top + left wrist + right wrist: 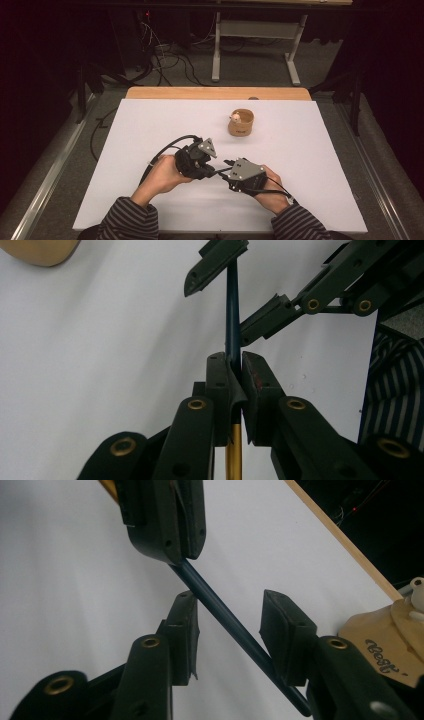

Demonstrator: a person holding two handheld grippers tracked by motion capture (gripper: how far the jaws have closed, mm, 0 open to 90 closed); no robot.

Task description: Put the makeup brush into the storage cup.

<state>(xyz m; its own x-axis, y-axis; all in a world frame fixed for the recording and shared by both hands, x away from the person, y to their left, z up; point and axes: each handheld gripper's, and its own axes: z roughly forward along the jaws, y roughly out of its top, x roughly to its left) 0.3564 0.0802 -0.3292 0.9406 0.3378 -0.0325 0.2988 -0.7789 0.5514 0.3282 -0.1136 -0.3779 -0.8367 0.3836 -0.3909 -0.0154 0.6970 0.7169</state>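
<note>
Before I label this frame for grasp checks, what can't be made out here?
- The rod: in the left gripper view its middle is hidden by the left tongs shut on it; the gold end runs off the bottom edge.
- Right tongs: whether the pads touch the rod can't be told.
- The wooden cup: the pale thing inside is too small in the high view, and cut off in the right gripper view.

It looks like a lab: a white-covered worktop (150, 120) stands among dark curtains, with loose cables (165, 57) on grey carpet and a metal frame (255, 30) behind.
</note>
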